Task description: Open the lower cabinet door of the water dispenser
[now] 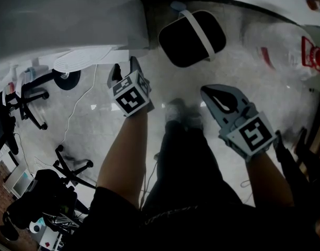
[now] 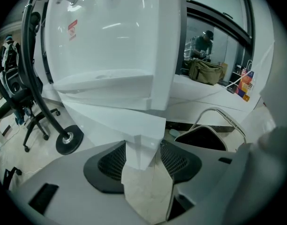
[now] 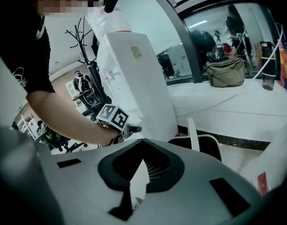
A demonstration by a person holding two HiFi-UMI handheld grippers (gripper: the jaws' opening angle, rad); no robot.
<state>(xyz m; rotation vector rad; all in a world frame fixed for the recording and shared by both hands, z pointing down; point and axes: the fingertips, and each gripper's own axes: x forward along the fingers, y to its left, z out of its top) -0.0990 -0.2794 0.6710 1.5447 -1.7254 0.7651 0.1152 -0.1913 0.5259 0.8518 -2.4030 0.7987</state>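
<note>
The white water dispenser (image 1: 71,20) fills the upper left of the head view and towers ahead in the left gripper view (image 2: 110,41). My left gripper (image 1: 125,67) is right at its lower front corner. In the left gripper view that gripper (image 2: 143,158) stands open, with the white lower corner (image 2: 142,146) between its jaws; I see no pad pressing on it. My right gripper (image 1: 207,92) hangs over the floor to the right, apart from the dispenser. Its jaws (image 3: 142,163) are shut and hold nothing. The dispenser (image 3: 134,78) also stands ahead in the right gripper view.
A black bin with a white handle (image 1: 191,38) sits on the floor right of the dispenser. A round black stand base (image 1: 66,78) and office chairs (image 1: 29,95) are at the left. A large water bottle (image 1: 277,46) lies at the right. My shoes (image 1: 183,114) stand between the grippers.
</note>
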